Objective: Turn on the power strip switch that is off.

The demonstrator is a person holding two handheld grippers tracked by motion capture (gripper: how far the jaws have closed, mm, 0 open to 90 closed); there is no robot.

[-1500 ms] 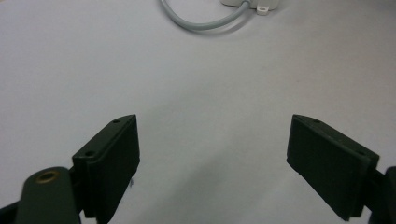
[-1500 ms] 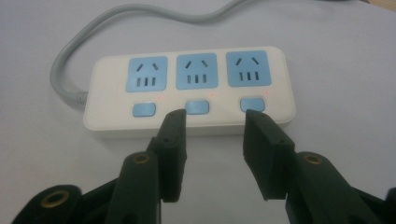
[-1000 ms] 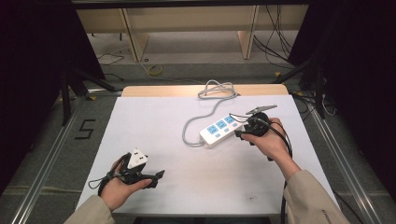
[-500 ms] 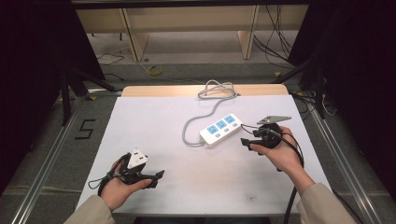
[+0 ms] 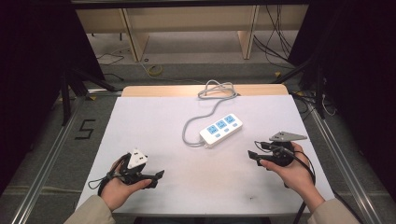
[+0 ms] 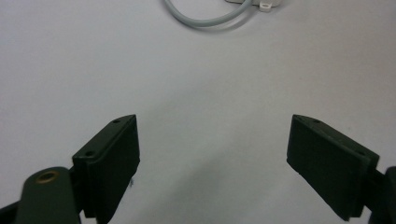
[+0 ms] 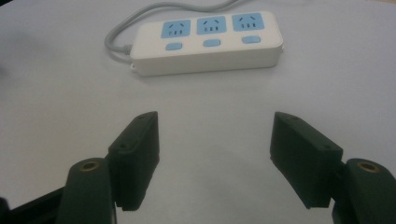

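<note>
- Power strip (image 5: 221,130) lies flat mid-table, its grey cord (image 5: 198,122) looping toward the far edge.
- Right gripper (image 5: 255,156) just beside the strip, not touching; jaws have just been opening, now wide, nothing between.
- Left gripper (image 5: 156,176) near the front-left edge, jaws wide, empty.
- Strip's switch states: too small to tell.

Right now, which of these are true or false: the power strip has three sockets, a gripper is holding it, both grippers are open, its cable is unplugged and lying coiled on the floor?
1. The power strip has three blue sockets. True.
2. The right gripper holds the strip. False: it is apart from it, fingers empty.
3. Both grippers are open. True: the left gripper too.
4. The cable lies coiled on the floor. False: it loops on the table toward the far edge.
</note>
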